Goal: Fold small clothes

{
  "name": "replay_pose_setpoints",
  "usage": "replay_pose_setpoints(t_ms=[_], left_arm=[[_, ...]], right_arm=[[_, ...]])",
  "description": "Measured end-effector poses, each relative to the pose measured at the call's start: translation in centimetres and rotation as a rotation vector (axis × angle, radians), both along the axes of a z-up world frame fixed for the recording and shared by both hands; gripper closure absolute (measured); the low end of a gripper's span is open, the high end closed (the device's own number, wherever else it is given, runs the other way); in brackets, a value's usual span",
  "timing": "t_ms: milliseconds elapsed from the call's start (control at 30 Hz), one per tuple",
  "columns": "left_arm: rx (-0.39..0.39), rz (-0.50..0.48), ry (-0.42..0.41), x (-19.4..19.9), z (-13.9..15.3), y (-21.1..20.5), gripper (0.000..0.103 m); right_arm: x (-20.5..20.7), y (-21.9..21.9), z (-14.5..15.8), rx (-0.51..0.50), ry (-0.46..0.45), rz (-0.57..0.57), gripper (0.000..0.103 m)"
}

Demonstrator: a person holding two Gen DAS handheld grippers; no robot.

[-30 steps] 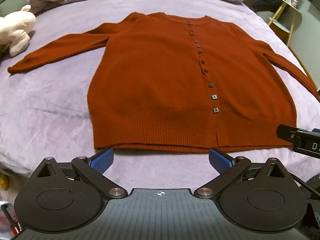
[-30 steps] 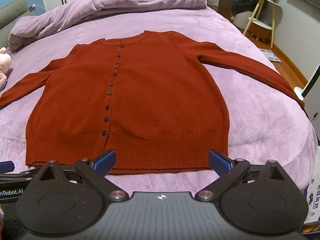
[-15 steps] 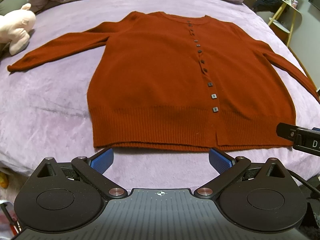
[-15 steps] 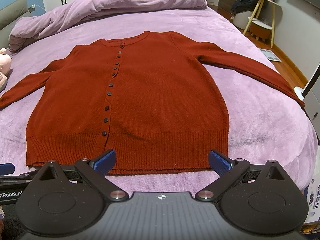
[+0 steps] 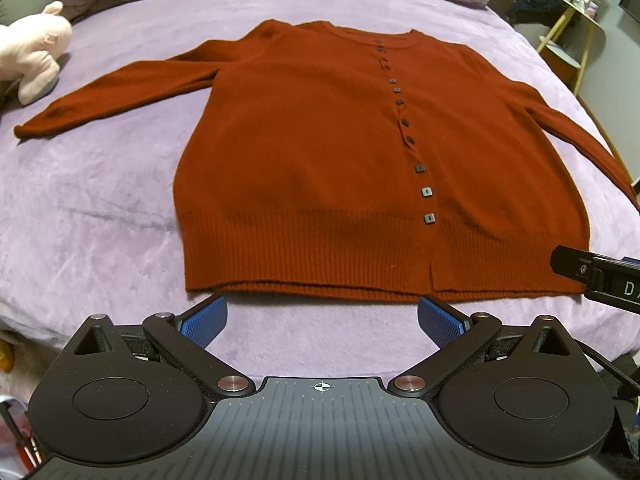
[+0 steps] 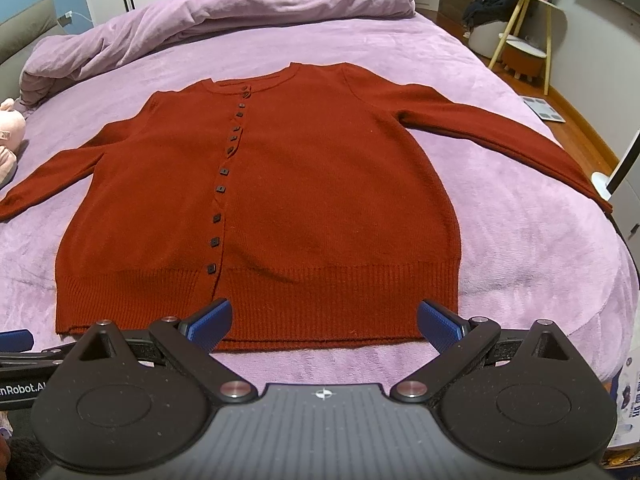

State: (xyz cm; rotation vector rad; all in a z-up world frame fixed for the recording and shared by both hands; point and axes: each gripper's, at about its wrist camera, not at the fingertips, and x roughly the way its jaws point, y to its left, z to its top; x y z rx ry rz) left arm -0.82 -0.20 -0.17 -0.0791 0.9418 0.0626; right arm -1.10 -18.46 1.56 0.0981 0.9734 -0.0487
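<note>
Left wrist view: left gripper (image 5: 322, 318) and right gripper (image 6: 325, 322), jaws wide, near the cardigan (image 5: 360, 160) hem; pinching one layer would drag it askew.

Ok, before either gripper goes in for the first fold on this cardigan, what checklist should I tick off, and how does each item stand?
1. Cardigan lies flat, front up, buttoned: ok.
2. Both sleeves spread out to the sides, not tucked under: ok.
3. Left gripper open and empty, short of the hem: ok.
4. Right gripper open and empty, at the hem: ok.
5. Plush toy lies apart from the left sleeve cuff: ok.
6. Right cuff fully on the bed: cannot tell, it reaches the edge.
</note>
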Motion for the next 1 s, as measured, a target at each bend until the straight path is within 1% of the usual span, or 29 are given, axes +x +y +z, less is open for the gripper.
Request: replay_pose_setpoints(t_ms=[100, 233, 267, 567, 600, 767, 800, 867, 933, 1000], left_arm=[[-0.026, 0.001, -0.007, 0.04, 0.04, 0.1, 0.0], [-0.03, 0.002, -0.004, 0.04, 0.07, 0.11, 0.0], [-0.021, 0.003, 0.008, 0.14, 0.0, 0.15, 0.0], [-0.025, 0.003, 0.01, 0.16, 0.02, 0.16, 0.0], [-0.016, 0.003, 0.016, 0.19, -0.03, 0.13, 0.0], [-0.016, 0.003, 0.017, 0.2, -0.02, 0.14, 0.0], [-0.001, 0.003, 0.024, 0.2, -0.12, 0.06, 0.0], [-0.003, 0.003, 0.024, 0.16, -0.13, 0.03, 0.0], [0.029, 0.003, 0.04, 0.2, -0.37, -0.05, 0.0], [0.027, 0.003, 0.043, 0.22, -0.49, -0.09, 0.0]], right_arm=[[0.08, -0.02, 0.01, 0.001, 0.002, 0.0, 0.004], [0.09, -0.03, -0.01, 0.002, 0.002, 0.0, 0.004], [0.12, 0.01, -0.03, 0.001, 0.004, 0.0, 0.004], [0.24, -0.12, -0.16, 0.004, 0.008, -0.002, 0.004], [0.24, -0.13, -0.2, 0.005, 0.009, -0.002, 0.004], [0.24, -0.12, -0.25, 0.004, 0.009, -0.003, 0.004], [0.25, -0.12, -0.24, 0.004, 0.009, -0.003, 0.004], [0.24, -0.17, -0.31, 0.006, 0.011, -0.003, 0.004], [0.27, -0.21, -0.38, 0.007, 0.012, -0.003, 0.004], [0.29, -0.2, -0.41, 0.007, 0.012, -0.004, 0.004]])
